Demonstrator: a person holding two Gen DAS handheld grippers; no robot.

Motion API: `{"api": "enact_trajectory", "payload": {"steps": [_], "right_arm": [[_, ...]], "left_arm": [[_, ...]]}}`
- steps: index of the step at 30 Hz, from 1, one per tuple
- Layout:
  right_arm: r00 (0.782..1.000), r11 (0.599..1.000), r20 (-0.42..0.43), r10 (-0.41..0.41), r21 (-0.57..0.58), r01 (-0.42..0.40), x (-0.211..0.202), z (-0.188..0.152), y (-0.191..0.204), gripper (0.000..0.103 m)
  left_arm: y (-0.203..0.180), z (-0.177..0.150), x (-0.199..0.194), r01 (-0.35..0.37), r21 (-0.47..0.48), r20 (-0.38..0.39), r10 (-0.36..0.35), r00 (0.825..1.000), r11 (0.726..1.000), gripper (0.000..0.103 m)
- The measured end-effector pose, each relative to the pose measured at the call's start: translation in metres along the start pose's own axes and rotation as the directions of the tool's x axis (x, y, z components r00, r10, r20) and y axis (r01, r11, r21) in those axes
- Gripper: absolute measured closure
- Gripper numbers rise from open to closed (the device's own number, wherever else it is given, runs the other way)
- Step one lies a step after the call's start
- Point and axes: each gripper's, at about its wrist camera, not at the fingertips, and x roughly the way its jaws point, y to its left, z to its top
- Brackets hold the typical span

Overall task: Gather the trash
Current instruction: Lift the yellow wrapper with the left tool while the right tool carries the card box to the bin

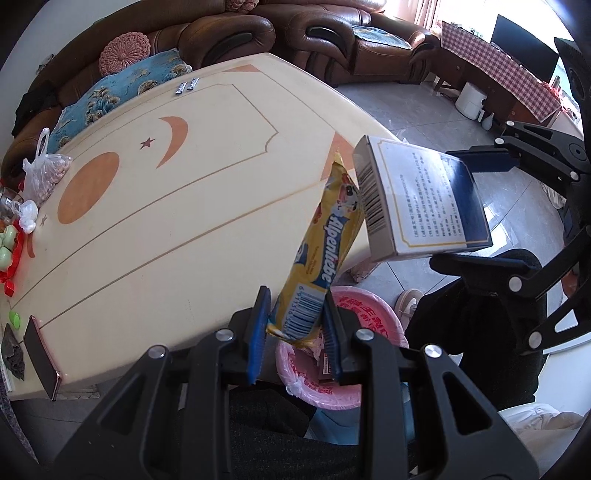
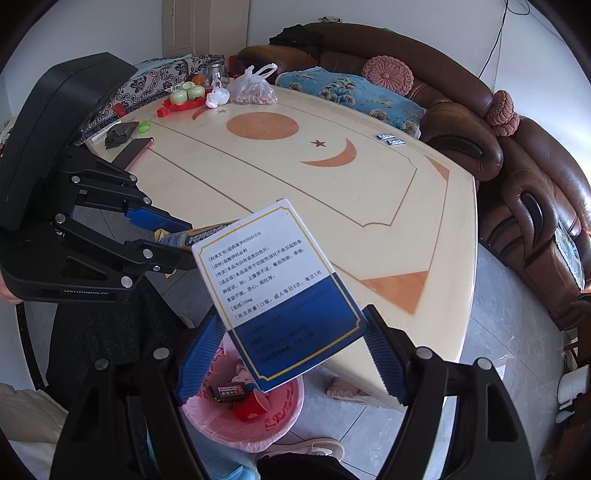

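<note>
Two grippers hang past the surface's (image 2: pixel 424 229) near corner, above a pink bin (image 2: pixel 207 417) on the floor. The right gripper (image 2: pixel 291 363) clamps a blue-and-white box (image 2: pixel 273 291) by its blue end; the left gripper (image 1: pixel 295 332) pinches a yellow candy wrapper (image 1: pixel 325 243) at its barcode end, just beside the box.

Two close wrist views steeply down along each claw, sharing table (image 1: pixel 177 206) and pink bin (image 2: pixel 280 424)

Bright daylight floods my views from a window (image 1: pixel 406 11) past the bench's (image 1: pixel 166 221) far corner; sharp focus, fisheye-bent, dark-vignetted edges.
</note>
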Motion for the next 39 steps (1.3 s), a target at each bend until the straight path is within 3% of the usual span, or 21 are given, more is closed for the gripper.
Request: {"api": "enact_trajectory", "payload": {"steps": [16, 39], "right_arm": [[1.000, 1.000, -0.009, -0.006, -0.003, 0.006, -0.014, -0.034, 0.022, 0.030], [0.997, 0.998, -0.080, 0.000, -0.059, -0.004, 0.010, -0.077, 0.054, 0.030]], "left_arm": [[-0.030, -0.035, -0.008, -0.025, 0.070, 0.020, 0.024, 1.000, 0.997, 0.075], [-0.049, -0.075, 0.030, -0.015, 0.124, -0.057, 0.022, 0.998, 0.992, 0.075]]}}
